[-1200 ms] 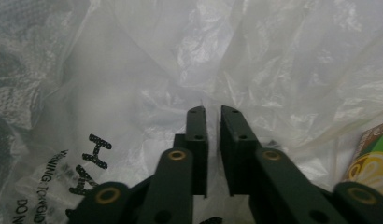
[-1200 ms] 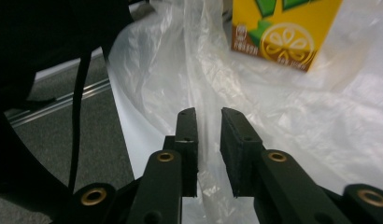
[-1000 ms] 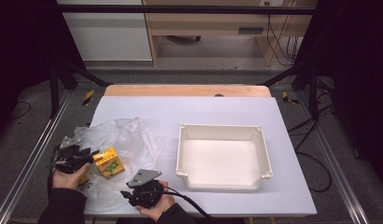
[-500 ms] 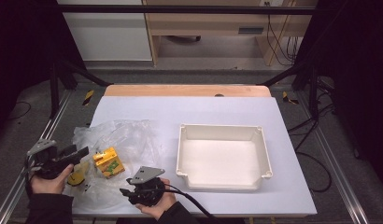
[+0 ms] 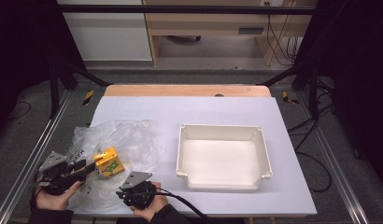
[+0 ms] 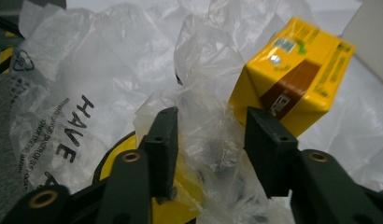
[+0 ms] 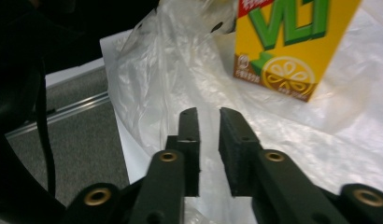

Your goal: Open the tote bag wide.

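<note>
High view: white bench [image 5: 189, 109], clear plastic bag [image 5: 126, 140] crumpled at its near-left corner, yellow juice carton [image 5: 108, 162] standing tilted on the bag. White tray [image 5: 222, 156] sits right of the carton, well apart from it. Left gripper [image 5: 89, 167] just left of the carton, tips pointing at it; right gripper [image 5: 133, 189] just below-right of the carton, held in a hand at the bench's near edge.

Left gripper view: left gripper [image 6: 213, 140] has its jaws partly apart, and they have just been closing; a bunched fold of the plastic bag [image 6: 199, 93] lies between them. Can't tell if the pads press the film yet. Juice carton [image 6: 292, 70] just beyond the right jaw, tilted, corner near the jaw tip. Black print on the bag left of the carton. Something yellow and black under the film, below the jaws, unclear what.

Right gripper view: right gripper [image 7: 209, 140] jaws have just been closing, narrow gap left, nothing between them. They hover over the plastic bag [image 7: 171, 65]; juice carton [image 7: 292, 42] upright beyond, up-right of the tips, not touched.
</note>
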The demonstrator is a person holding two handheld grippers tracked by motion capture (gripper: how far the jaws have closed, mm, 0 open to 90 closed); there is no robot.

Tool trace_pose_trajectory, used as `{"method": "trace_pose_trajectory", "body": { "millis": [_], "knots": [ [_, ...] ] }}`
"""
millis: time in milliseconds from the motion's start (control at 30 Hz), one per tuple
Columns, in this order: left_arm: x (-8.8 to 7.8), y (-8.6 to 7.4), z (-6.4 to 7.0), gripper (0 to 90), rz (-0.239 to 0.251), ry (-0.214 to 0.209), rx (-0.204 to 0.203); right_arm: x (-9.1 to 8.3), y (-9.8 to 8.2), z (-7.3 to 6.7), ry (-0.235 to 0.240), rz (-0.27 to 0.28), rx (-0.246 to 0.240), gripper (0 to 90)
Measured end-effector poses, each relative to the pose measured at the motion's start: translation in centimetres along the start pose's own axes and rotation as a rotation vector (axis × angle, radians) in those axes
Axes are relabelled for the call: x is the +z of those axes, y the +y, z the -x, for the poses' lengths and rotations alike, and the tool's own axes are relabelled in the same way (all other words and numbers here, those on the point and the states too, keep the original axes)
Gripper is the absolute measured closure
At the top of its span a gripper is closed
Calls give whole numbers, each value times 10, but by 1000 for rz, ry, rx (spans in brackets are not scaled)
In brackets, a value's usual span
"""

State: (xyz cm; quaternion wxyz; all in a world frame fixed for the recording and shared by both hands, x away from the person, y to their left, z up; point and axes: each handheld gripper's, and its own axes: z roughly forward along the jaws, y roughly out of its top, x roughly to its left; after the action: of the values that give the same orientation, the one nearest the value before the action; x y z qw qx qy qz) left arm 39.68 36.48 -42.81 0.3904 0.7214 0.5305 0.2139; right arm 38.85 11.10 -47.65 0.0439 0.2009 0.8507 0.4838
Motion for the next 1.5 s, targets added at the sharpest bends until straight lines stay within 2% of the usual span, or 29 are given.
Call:
{"method": "trace_pose_trajectory", "body": {
  "millis": [133, 267, 367, 500, 667, 833, 933, 1000, 1033, 1067, 1133, 1300, 1500],
  "knots": [
    [9, -8, -4, 747, -35, -16, 11, 7, -3, -1, -2, -41, -11, 892],
    [17, -15, -8, 874, -59, -2, 19, 10, -4, -1, -12, -61, -8, 900],
    [20, -18, -12, 895, -73, 41, 42, 12, -7, -1, -16, -85, -5, 900],
    [28, -21, -19, 898, -110, 87, 41, 12, -8, -1, -19, -92, -2, 900],
    [36, -23, -23, 899, -153, 109, 56, 9, -11, 0, -10, -108, 19, 900],
    [38, -23, -22, 897, -154, 111, 61, 7, -13, 1, -4, -103, 27, 900],
    [37, -24, -24, 884, -148, 99, 45, 7, -13, 1, -9, -105, 23, 900],
    [35, -24, -25, 829, -138, 106, 34, 7, -13, 1, -14, -98, 23, 881],
    [34, -23, -25, 778, -123, 100, 20, 7, -13, 1, -16, -95, 24, 864],
    [31, -23, -26, 778, -101, 91, 13, 7, -13, 1, -16, -95, 24, 864],
    [25, -22, -26, 690, -57, 63, -4, 6, -12, 1, -18, -90, 24, 841],
    [10, -19, -19, 564, 18, 48, 0, 4, -11, 1, -23, -63, 22, 783],
    [-5, -11, -10, 521, 83, 39, 7, 2, -10, 2, -22, -39, 24, 743]
  ]
}}
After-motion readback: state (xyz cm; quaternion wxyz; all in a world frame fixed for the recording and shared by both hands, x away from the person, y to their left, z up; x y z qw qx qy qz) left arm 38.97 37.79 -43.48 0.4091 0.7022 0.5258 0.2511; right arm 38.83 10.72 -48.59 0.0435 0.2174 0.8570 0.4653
